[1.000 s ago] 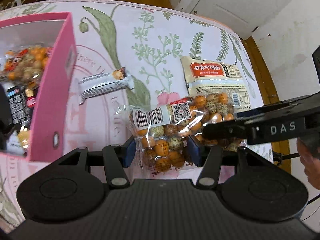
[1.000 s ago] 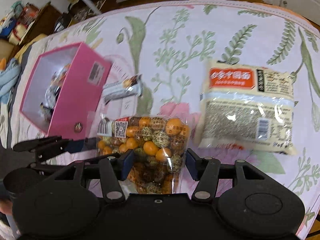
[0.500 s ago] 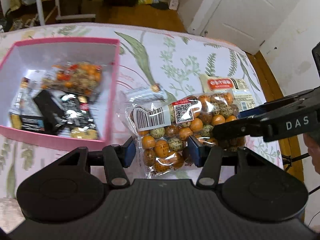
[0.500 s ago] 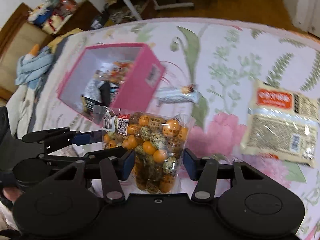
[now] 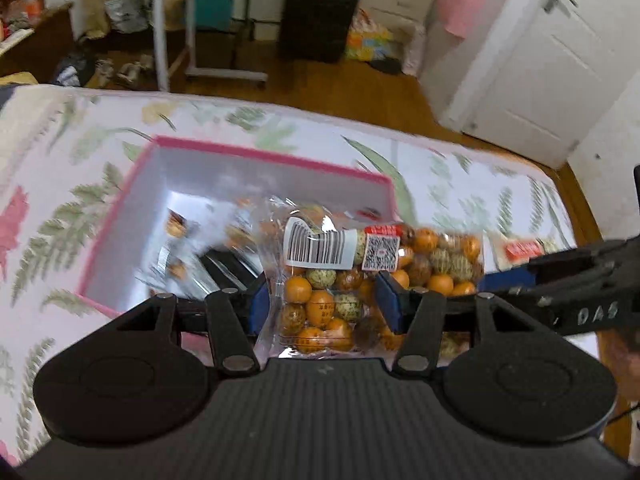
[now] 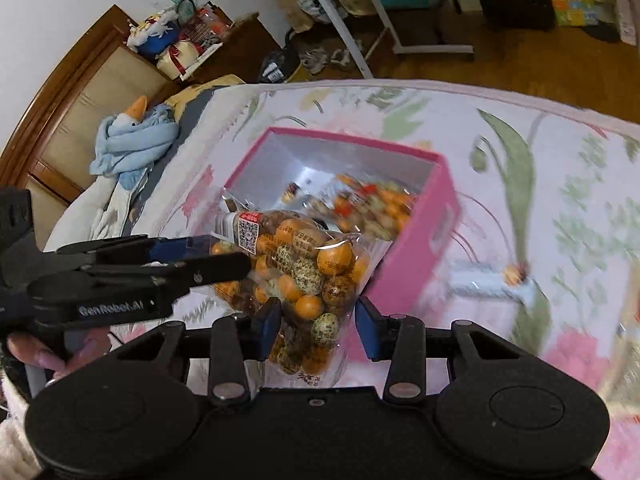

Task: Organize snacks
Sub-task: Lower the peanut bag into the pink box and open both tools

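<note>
A clear bag of orange and speckled round snacks (image 5: pixel 340 280) hangs in the air over the near edge of the pink box (image 5: pixel 272 152). My left gripper (image 5: pixel 324 300) is shut on one end of the bag. My right gripper (image 6: pixel 318 322) holds the other end of the bag (image 6: pixel 304 264), and its jaws are closing with both pads against the plastic. In the right wrist view the left gripper (image 6: pixel 208 258) comes in from the left. In the left wrist view the right gripper (image 5: pixel 540 276) comes in from the right. The pink box (image 6: pixel 416 264) holds several snack packs.
A white snack bar (image 6: pixel 488 280) lies on the floral cloth right of the box. Behind the right gripper's fingers shows part of a noodle packet (image 5: pixel 520 248). A blue stuffed goose (image 6: pixel 132 136) lies far left. The wooden floor beyond the bed holds a white stand and bags.
Both grippers have lifted the snack bag off the cloth and carried it left, over the pink box's edge. The right jaws have narrowed on the bag.
</note>
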The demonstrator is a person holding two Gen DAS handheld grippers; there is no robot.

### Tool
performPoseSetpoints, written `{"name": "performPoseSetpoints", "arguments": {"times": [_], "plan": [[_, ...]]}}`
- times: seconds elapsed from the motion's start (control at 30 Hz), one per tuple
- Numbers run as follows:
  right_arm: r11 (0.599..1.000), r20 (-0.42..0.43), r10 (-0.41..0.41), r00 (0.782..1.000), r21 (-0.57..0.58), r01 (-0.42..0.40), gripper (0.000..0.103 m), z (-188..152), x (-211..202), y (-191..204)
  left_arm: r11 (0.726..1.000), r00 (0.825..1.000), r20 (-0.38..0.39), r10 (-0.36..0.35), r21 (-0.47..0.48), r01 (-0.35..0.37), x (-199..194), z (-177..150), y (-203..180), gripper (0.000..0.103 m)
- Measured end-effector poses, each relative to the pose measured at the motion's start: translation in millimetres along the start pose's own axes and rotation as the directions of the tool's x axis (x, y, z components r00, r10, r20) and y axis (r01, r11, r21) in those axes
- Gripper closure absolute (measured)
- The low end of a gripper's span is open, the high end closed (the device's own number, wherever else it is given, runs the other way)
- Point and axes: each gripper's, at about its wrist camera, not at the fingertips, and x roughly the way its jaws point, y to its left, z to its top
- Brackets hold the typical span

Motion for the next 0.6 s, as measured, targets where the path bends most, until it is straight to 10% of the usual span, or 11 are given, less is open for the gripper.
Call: {"name": "performPoseSetpoints", "arguments": {"times": [0.37,0.6], "plan": [[0.996,-0.091,-0.091,0.992,0.012,0.093,0.055,19.6,92.7,6.7,0.993,0.990,-0.085,0.109,-0.046,-0.113,71.4,-5.0,45.6,0.051],[0.989,-0.067,-0.122,0.990,-0.099,0.115,0.054,3.7,77.2,13.7,0.973,0.979,-0.045,0.199,0.124,-0.193,79.1,-26.5,18.9,0.050]]}}
